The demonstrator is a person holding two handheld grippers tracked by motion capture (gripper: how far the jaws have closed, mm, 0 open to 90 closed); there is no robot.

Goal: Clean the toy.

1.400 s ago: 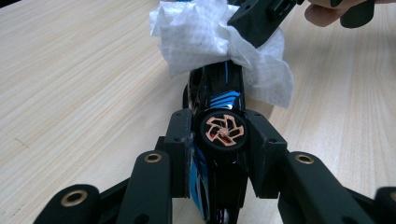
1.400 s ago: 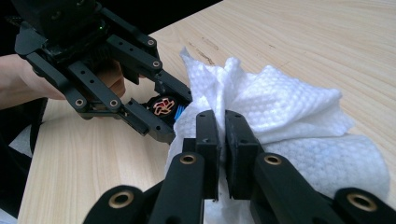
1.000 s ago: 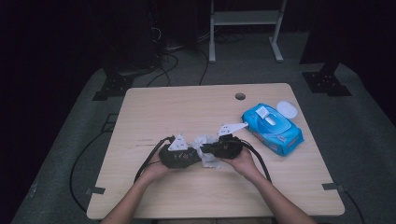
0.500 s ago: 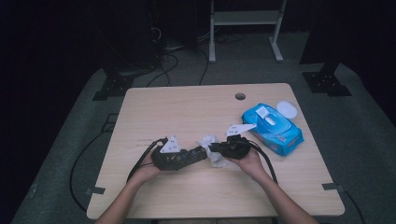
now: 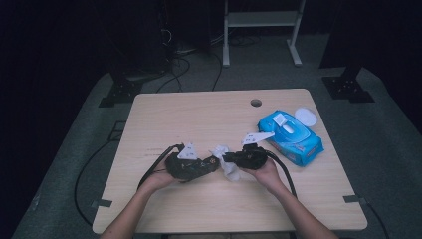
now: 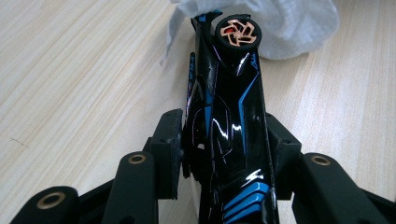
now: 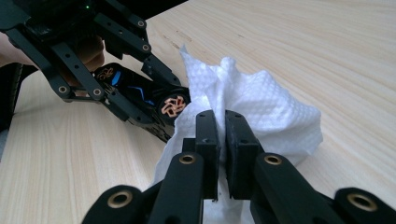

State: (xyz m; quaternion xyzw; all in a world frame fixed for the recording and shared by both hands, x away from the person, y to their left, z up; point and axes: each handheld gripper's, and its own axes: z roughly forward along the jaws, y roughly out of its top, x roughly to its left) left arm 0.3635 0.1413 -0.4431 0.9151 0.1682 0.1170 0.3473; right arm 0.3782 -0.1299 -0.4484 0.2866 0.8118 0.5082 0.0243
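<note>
- Presently the left tool (image 6: pixel 224 154) is clamped across the body of a glossy black and blue toy car (image 6: pixel 229 116), its pads pressing on both flanks; its jaws have just been opening a little with the car between them. Judgement: on so slick a shell, any further slackening could let the car twist or slide out onto the worktop (image 5: pixel 199 114).
- The right tool (image 7: pixel 222 140) is closed on a bunched white wipe (image 7: pixel 252 102), pinching only a fold near its middle. Judgement: the loose cloth could pull free under a firm rubbing stroke, or drag without cleaning.
- The wipe lies against the car's front end, by the copper-coloured wheel (image 7: pixel 173 105). Judgement: cloth could snag on the wheel or its spokes and tug the car out of line.
- In the high view the left tool (image 5: pixel 215 163) and right tool (image 5: pixel 227 159) meet nose to nose near the middle of the worktop, the car (image 5: pixel 206 164) and wipe (image 5: pixel 225 162) between them. Judgement: the jaws could knock together at such close quarters.
- A blue wipe pack (image 5: pixel 289 138) lies well apart on the right, with a white lid (image 5: pixel 305 117) just behind it. Judgement: the right cable (image 5: pixel 283 174) trailing nearby might catch it on a wide swing.
</note>
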